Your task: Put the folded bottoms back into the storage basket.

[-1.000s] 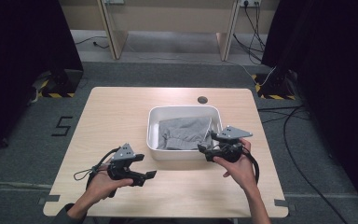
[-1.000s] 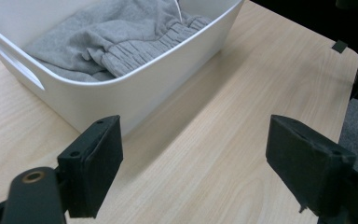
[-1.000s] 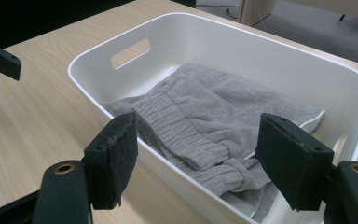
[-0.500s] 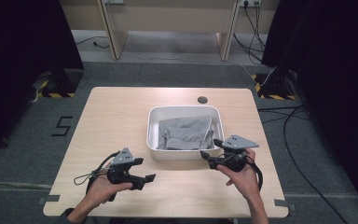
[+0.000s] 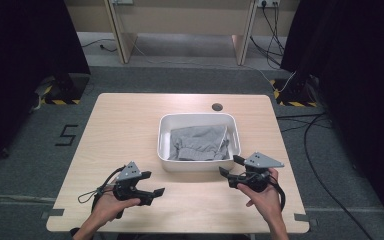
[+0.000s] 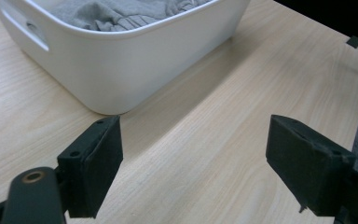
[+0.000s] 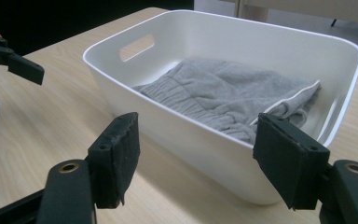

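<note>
A folded grey garment (image 5: 200,142) lies inside a white tub (image 5: 198,165) at the middle of a wooden table (image 5: 120,125); putting it away looks finished, with nothing left outside. The right gripper (image 5: 228,165) hovers just off the tub's near right corner, jaws wide apart and empty. The left gripper (image 5: 154,185) sits lower left, jaws also spread, holding nothing. Compared with a second ago, both hands have drawn back toward the table's near edge.
</note>
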Demonstrator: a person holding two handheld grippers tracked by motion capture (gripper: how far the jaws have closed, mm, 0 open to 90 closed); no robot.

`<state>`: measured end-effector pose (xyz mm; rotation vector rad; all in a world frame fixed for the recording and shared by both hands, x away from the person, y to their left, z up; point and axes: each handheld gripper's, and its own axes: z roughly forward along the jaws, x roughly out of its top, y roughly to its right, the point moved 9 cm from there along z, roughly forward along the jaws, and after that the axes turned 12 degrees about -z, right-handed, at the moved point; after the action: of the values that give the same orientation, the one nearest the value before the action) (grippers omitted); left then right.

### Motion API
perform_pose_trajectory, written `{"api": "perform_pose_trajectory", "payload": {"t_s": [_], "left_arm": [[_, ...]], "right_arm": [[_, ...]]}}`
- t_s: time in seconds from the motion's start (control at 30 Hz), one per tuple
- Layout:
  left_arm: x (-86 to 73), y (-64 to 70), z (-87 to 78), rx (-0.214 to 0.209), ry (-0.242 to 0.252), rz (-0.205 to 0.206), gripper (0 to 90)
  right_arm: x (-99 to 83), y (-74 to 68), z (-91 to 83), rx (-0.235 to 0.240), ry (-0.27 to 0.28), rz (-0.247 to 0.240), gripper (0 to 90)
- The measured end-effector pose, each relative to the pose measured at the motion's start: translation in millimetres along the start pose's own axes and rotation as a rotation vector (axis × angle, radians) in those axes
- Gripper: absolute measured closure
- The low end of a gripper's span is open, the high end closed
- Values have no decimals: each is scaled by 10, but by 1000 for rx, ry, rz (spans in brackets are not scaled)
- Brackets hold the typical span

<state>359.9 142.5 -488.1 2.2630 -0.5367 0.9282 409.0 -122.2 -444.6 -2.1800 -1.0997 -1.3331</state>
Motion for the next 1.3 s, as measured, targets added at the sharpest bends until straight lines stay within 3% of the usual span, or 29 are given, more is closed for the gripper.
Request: {"api": "perform_pose_trajectory", "payload": {"t_s": [0.4, 0.77, 1.1, 1.3], "left_arm": [[-118, -42, -8, 19, -8, 2, 185], [-272, -54, -29, 38, -21, 20, 184], [-390, -67, -57, 32, -35, 14, 184], [-437, -89, -49, 49, -46, 24, 184]], "right_arm": [[-138, -121, -61, 0, -23, -21, 321], [-291, -150, -180, -20, -38, 0, 321], [-492, -233, -149, -1, -76, 15, 316], [-577, -247, -131, 1, -89, 19, 314]]}}
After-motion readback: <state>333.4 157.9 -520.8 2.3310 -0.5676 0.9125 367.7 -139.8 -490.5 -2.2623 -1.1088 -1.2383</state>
